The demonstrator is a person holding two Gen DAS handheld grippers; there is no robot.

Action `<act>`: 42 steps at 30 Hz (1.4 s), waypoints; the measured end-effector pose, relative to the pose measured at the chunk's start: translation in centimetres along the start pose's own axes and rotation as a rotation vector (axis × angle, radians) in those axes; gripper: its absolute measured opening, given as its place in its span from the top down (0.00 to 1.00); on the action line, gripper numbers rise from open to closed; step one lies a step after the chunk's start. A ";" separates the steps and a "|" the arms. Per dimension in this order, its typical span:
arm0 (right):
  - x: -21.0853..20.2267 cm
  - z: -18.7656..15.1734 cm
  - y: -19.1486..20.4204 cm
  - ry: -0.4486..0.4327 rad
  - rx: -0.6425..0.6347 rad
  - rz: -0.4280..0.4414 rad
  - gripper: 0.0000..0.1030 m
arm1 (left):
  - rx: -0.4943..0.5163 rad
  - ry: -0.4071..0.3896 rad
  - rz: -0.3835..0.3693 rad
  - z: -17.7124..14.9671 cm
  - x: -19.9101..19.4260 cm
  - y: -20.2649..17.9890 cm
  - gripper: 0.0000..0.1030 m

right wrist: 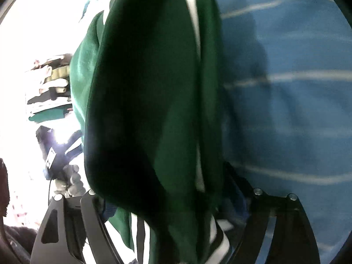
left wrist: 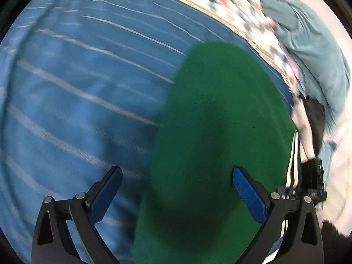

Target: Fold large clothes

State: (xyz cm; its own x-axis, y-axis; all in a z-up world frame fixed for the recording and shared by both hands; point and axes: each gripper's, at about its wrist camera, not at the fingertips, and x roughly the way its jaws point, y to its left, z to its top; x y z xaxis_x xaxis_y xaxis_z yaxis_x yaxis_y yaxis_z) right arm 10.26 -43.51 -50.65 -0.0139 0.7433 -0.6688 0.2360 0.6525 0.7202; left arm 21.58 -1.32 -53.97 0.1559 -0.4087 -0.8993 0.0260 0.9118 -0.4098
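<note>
Blue pads on the left gripper [left wrist: 177, 182] stand wide apart, nothing pinched. Green garment [left wrist: 220, 132] runs up between them as a broad lobe: its left edge falls in the gap, clear of the left pad, while the right pad [left wrist: 248, 195] sits over green cloth. Whether that pad actually touches the fabric, cannot tell; frame is motion-blurred. Dark shadow patch sits mid-garment just ahead of the jaws. White-and-black side stripes [left wrist: 291, 165] show at the garment's right edge, beside the right finger.

Outward from there: garment lies on a blue bedsheet [left wrist: 77, 88] with thin pale lines. Beyond the sheet, a patterned cover [left wrist: 242, 6], and a teal cloth [left wrist: 312, 50] bunched at the far right.

Right gripper [right wrist: 171, 198]: jaws spread wide, with the same green garment [right wrist: 143, 88] filling the gap as a thick folded bundle. Cloth hides both pads, only the black finger frames show at each side. Cloth reaches both sides of the opening; a firm pinch versus fabric merely draped through, cannot tell. Striped trim shows low in the gap near the camera, and a white band runs along the fold further up.

Right of the bundle: same striped blue sheet [right wrist: 297, 110]. Left: overexposed area with a stack of folded clothes [right wrist: 49, 90].
</note>
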 end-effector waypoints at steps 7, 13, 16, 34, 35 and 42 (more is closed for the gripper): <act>3.8 1.9 0.8 0.009 0.043 0.097 0.15 | 0.071 0.065 -0.077 1.8 2.2 -1.6 0.01; 5.2 0.4 3.1 -0.034 0.082 0.113 0.45 | 0.128 0.005 -0.090 1.6 1.3 -1.5 0.31; 5.4 -0.6 5.1 -0.064 0.113 0.142 0.52 | 0.120 -0.005 -0.130 2.1 0.0 -0.9 0.48; 13.9 3.0 11.5 -0.004 0.099 0.093 0.25 | 0.141 0.054 -0.221 11.1 0.0 8.0 0.37; 14.5 2.8 11.8 -0.006 0.095 0.098 0.25 | 0.146 0.042 -0.226 10.9 -0.1 7.6 0.39; 14.2 2.6 14.9 -0.083 0.183 0.178 0.57 | 0.128 -0.026 -0.228 12.4 -2.8 5.3 0.57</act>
State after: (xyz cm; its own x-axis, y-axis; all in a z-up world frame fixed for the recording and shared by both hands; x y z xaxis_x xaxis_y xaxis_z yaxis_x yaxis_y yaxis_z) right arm 16.14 -23.65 -49.91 0.1212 0.8242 -0.5531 0.3991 0.4698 0.7874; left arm 33.51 5.12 -51.76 0.1567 -0.6043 -0.7812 0.1875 0.7948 -0.5772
